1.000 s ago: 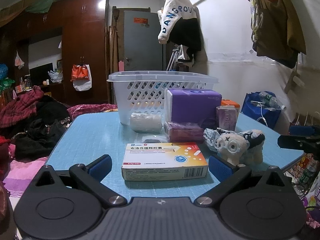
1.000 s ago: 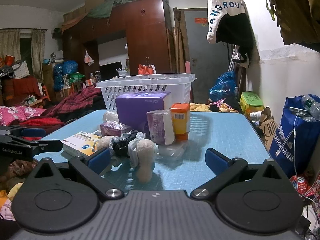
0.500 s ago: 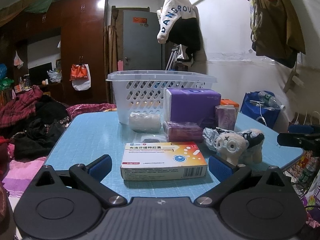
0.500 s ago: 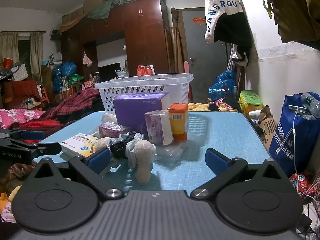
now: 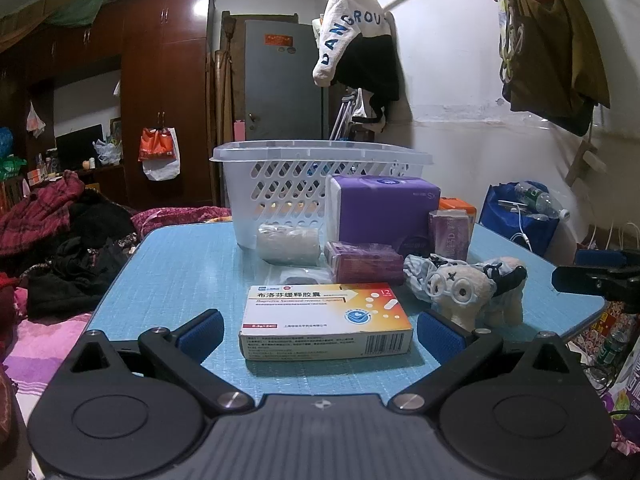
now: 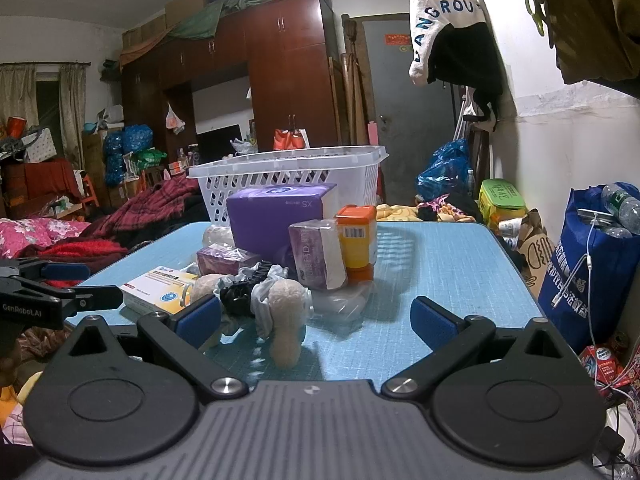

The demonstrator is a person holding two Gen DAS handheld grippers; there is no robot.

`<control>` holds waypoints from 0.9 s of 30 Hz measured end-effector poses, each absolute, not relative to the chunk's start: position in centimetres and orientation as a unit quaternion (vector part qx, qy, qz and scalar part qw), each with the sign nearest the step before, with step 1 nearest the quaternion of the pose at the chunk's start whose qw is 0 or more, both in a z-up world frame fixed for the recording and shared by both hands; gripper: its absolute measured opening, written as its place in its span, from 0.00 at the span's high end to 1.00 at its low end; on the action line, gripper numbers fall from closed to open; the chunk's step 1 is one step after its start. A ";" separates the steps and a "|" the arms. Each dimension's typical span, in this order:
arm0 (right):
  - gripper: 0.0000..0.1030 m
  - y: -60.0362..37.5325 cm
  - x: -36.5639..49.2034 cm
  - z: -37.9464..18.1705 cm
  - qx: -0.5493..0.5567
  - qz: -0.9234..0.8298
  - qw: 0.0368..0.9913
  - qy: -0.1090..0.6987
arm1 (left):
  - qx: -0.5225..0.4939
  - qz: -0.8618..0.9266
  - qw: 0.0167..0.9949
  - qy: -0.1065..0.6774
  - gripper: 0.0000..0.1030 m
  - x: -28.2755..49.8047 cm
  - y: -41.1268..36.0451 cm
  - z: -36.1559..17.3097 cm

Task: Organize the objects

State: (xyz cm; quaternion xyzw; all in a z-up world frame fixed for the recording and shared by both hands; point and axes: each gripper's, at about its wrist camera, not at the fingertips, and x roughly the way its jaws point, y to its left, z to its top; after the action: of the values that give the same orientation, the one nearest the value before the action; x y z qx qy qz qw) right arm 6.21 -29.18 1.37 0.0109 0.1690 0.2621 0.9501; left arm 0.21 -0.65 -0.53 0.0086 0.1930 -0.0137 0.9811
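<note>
A white medicine box (image 5: 326, 322) lies flat on the blue table (image 5: 180, 264), between the open fingers of my left gripper (image 5: 320, 332), apart from both pads. A plush sheep toy (image 5: 472, 294) stands to its right; it also shows in the right wrist view (image 6: 286, 316), just ahead of my open right gripper (image 6: 316, 320). Behind are a purple tissue box (image 5: 384, 210), a small purple pack (image 5: 362, 262), a wrapped roll (image 5: 288, 244), an orange bottle (image 6: 356, 240) and a white slotted basket (image 5: 316, 176).
The table edge is near on the right (image 5: 580, 312). A blue bag with bottles (image 6: 596, 264) stands on the floor right of the table. Piled clothes (image 5: 60, 240) lie left of it. A clear plastic bag (image 6: 344, 300) lies by the bottle.
Both grippers have edged slightly closer to the table objects. Nothing was taken hold of or let go.
</note>
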 end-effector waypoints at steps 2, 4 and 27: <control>0.00 -29.2 6.2 1.4 0.011 0.263 0.950 0.170 | 0.009 -0.014 0.981 0.193 0.00 0.2 -0.7 -0.5; 0.00 -29.1 6.2 1.3 0.010 0.263 0.950 0.170 | 0.009 -0.014 0.981 0.193 0.00 0.2 -0.6 -0.5; 0.00 -29.1 6.3 1.2 0.018 0.264 0.949 0.174 | 0.008 -0.015 0.981 0.194 0.00 0.2 -0.6 -0.6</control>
State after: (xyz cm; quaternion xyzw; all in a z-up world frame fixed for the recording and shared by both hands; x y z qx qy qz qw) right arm 6.29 -29.13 1.19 0.0181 0.1740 0.2638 0.9486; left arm 0.22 -0.58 -0.56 0.0083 0.1937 -0.0150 0.9809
